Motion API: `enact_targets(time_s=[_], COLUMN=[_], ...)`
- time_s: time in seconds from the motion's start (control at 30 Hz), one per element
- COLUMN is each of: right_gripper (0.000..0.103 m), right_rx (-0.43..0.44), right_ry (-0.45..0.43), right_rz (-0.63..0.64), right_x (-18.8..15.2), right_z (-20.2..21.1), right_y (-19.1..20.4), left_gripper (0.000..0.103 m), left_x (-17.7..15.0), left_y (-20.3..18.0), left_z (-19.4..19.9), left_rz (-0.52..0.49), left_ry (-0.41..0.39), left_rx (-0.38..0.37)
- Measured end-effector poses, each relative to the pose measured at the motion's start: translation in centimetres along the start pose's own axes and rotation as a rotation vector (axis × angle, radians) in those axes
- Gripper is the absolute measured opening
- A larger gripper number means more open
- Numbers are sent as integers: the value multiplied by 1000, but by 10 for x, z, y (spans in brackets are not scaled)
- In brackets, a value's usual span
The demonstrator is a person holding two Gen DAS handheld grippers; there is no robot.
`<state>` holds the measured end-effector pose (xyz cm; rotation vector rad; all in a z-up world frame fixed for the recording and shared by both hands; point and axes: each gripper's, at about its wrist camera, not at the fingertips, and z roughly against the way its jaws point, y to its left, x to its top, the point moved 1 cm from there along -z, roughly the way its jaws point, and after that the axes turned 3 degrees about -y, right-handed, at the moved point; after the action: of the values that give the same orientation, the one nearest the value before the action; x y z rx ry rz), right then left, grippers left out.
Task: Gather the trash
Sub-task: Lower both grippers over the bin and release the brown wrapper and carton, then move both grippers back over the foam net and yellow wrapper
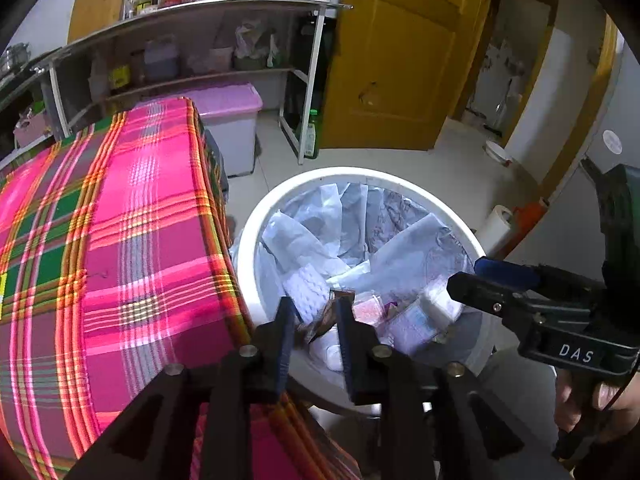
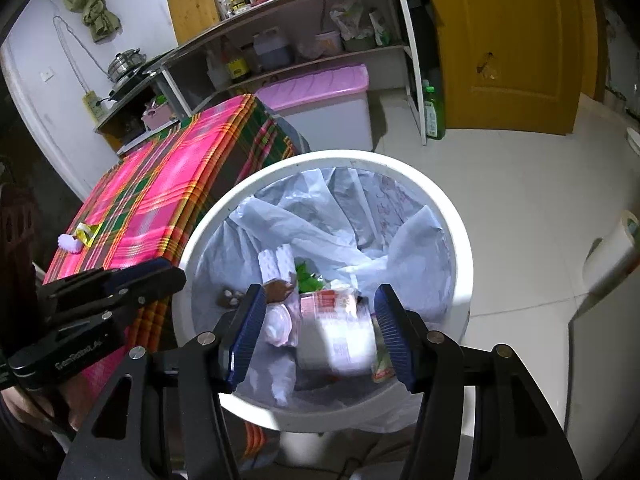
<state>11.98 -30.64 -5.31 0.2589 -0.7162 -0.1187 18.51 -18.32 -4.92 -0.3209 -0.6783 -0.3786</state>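
Left gripper (image 1: 314, 320) nearest the lens: fingers slightly apart over the near rim of the white bin (image 1: 256, 216), a brown wrapper (image 1: 324, 316) in the gap. Can't tell whether the pads are pinching it or it's dropping free.

Right gripper (image 2: 320, 320): fingers spread about halfway, hanging over the bin mouth. A blurred white pack with a red label (image 2: 340, 332) sits in the gap, pads not touching it. Looks mid-fall or already lying on the pile.

Step, my read: dump phase, both hands over the bin letting go.

Next: confirm the wrapper clears the left pads, then lift out and swing to 9 o'clock for the table.

View differences:
- Right wrist view shows leftover trash on the plaid tablecloth (image 2: 168, 200) at 9 o'clock: a yellow wrapper (image 2: 86, 234) touching a small white-pink scrap (image 2: 69, 243). In the left wrist view that part of the table is out of frame.
- Left wrist view alone shows the brown wrapper clearly between the fingers.
- Each view catches the other gripper side-on at the edge.
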Motion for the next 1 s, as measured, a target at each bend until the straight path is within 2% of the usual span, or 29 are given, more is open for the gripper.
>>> enact_targets(time_s=[0.23,0.47,1.0], right_gripper=[57,57,57], right_rx=[15,46,162], right_ry=[-31,-82,-156], right_rz=[12,50,186], right_x=[5,10,15], right_z=[11,32,57], right_y=[8,30,100], left_gripper=[26,26,30], left_x=[2,0,-20], left_y=[3,12,46], left_z=[11,43,121], left_rz=[19,46,103], left_ry=[-31,-90,-233], left_rx=[-6,-3,75])
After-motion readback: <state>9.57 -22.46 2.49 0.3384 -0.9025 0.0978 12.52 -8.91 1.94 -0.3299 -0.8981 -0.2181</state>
